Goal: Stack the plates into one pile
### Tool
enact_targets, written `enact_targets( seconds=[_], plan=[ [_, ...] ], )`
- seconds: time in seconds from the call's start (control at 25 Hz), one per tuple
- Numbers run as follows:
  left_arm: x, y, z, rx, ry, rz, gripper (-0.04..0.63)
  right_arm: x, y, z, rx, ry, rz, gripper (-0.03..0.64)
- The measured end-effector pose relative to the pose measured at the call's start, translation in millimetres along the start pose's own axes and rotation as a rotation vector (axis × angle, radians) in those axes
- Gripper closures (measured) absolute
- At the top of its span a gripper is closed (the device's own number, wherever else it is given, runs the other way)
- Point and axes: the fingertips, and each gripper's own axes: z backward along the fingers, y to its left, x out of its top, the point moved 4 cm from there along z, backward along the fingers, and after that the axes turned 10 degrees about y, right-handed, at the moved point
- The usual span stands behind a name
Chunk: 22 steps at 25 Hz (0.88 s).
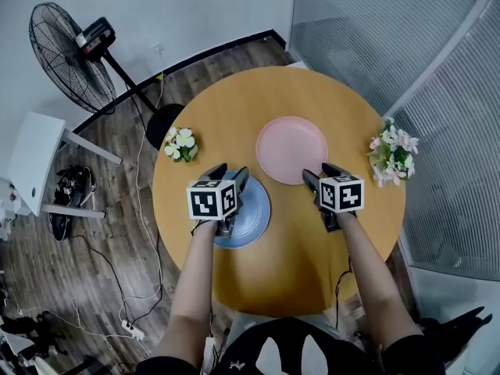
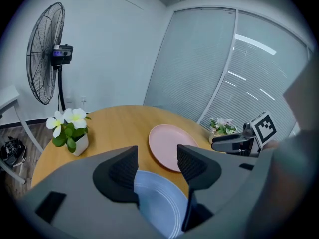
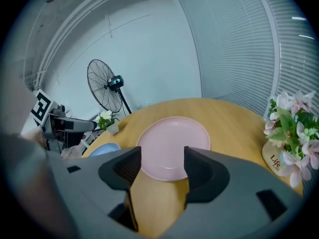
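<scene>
Nearest to me, both forearms reach over the near edge of the round wooden table [image 1: 312,264]. The left gripper [image 1: 229,172] hangs over the blue plate [image 1: 254,217], jaws apart and clamped on nothing; its own view shows the blue plate [image 2: 159,203] below the gap between the jaws. I cannot tell whether the gripper touches the plate. The right gripper [image 1: 321,173] stands just beside the near rim of the pink plate [image 1: 291,149], jaws likewise wide apart, with only bare wood and that plate's rim [image 3: 172,138] between them.

Both plates lie flat and apart, a strip of bare tabletop between them: blue on the near left, pink nearer the middle. Open wood surrounds the pink plate on all sides.

A small pot of white flowers [image 1: 180,144] sits by the left edge, just beyond the left gripper. A pot of pink flowers [image 1: 393,156] sits at the right edge, well clear of the pink plate.

Off the table: a standing fan [image 1: 70,57] at far left, a white stool [image 1: 35,158], loose cables [image 1: 141,287] on the floor, and a slatted glass wall [image 1: 406,37] close on the right.
</scene>
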Motion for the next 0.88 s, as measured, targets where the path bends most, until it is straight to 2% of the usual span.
enact_targets(
  seconds=[0.4,0.68,0.88],
  plan=[
    [12.3,-20.0,-70.8,-0.029,0.107,0.016,0.357,4.3,-64.9,-19.9,-0.059,0.026,-0.047,0.345],
    [8.8,-14.9,-115.7,0.013,0.187,0.054,0.357,-0.4,-89.8,-43.7,-0.058,0.079,-0.071,0.347],
    [-0.3,0.5,-137.0,0.035,0.242,0.117,0.357,-4.8,-99.1,-60.8,-0.039,0.114,-0.102,0.356]
  ],
)
